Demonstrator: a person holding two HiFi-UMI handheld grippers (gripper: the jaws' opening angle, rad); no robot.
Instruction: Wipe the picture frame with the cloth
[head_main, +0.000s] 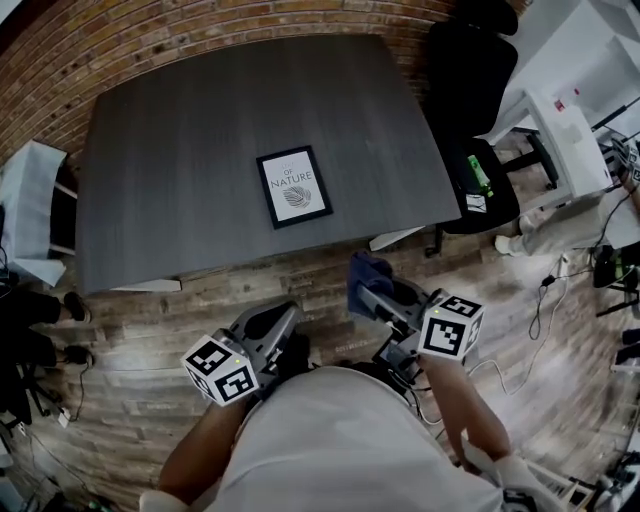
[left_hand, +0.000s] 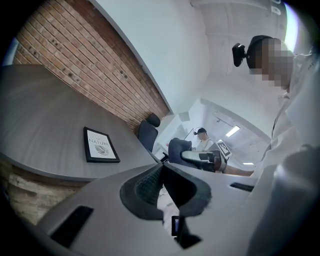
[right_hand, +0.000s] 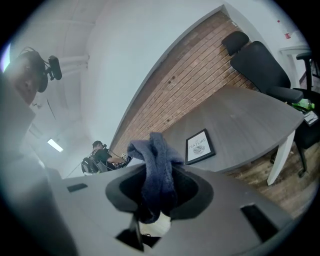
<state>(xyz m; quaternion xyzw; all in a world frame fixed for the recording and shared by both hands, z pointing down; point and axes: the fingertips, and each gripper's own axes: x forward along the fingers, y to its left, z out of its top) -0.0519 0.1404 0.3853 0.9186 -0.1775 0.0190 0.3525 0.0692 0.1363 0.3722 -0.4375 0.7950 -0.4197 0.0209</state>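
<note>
Zero wiping done: judged the approach step, with the right gripper (head_main: 375, 300) clamped on a blue cloth (head_main: 366, 272) and the left gripper (head_main: 285, 318) closed on nothing, both short of the grey table (head_main: 180, 150). Calls next for reaching in and laying the cloth onto the picture frame (head_main: 294, 186). Note it lying flat near the table's near edge, long axis pointing away from the person, top far and tipped slightly left.

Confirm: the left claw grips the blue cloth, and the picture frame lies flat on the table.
Wrong side: the right claw grips the blue cloth, per the right gripper view. The picture frame lies flat on the table.
</note>
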